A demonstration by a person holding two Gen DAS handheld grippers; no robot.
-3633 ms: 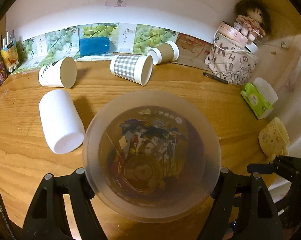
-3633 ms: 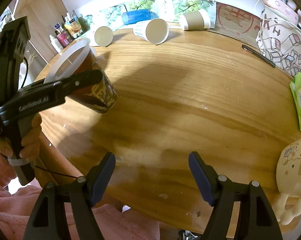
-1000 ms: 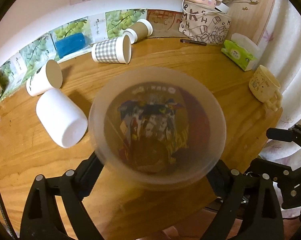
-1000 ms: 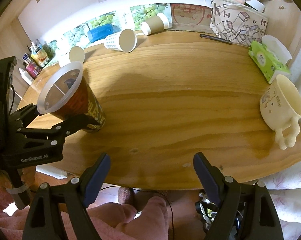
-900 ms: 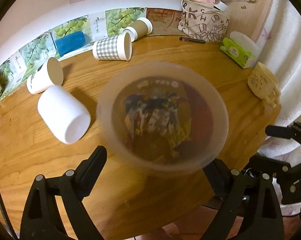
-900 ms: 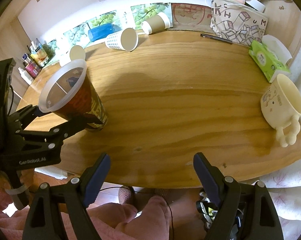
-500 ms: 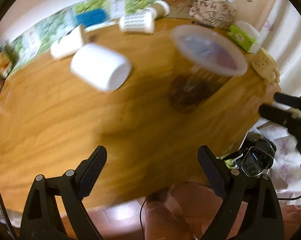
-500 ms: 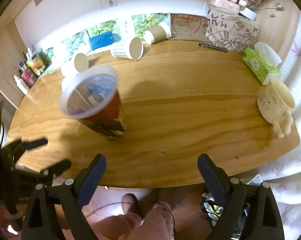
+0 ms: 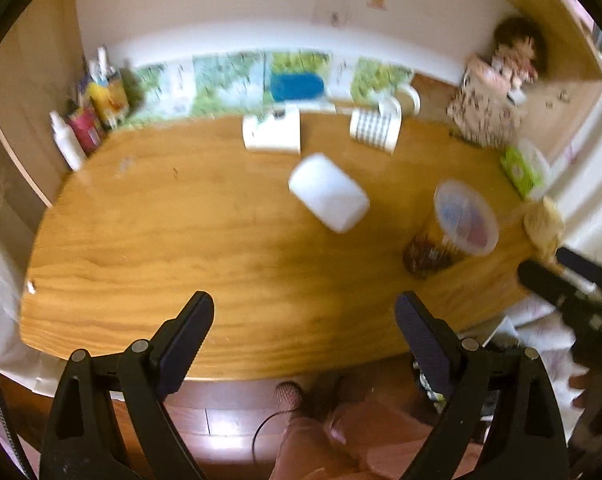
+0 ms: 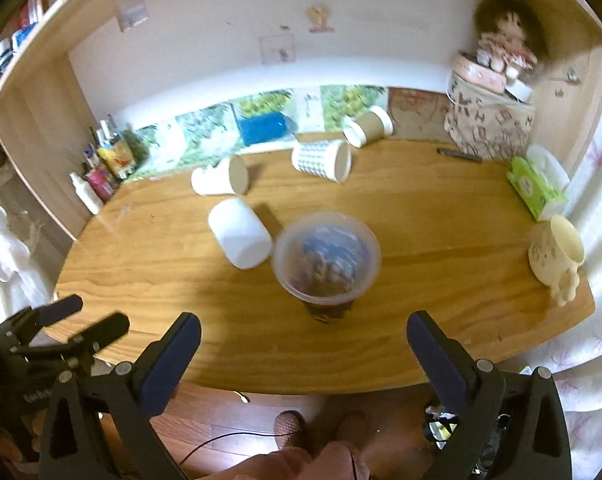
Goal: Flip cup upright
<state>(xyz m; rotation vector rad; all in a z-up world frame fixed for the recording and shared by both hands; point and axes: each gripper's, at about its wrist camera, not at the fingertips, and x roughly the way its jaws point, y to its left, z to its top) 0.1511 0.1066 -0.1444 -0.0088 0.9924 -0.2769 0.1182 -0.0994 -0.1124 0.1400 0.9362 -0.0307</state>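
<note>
A clear plastic cup with a printed brown sleeve [image 10: 327, 262] stands upright near the table's front edge; it also shows in the left wrist view [image 9: 455, 228] at the right. My left gripper [image 9: 303, 332] is open and empty, pulled back over the front edge. My right gripper [image 10: 303, 354] is open and empty, just in front of the cup. The left gripper also shows in the right wrist view [image 10: 81, 320] at the lower left.
A white cup [image 10: 240, 238] lies on its side left of the upright cup. Three more paper cups [image 10: 323, 160] lie on their sides near the back. A cream mug [image 10: 555, 254] and green tissue pack [image 10: 535, 186] are at right. Bottles [image 10: 97, 176] stand at back left.
My left gripper let go of the printed cup, which now stands upright on the table, and drew back and to the left. My right gripper also pulled back from the table.
</note>
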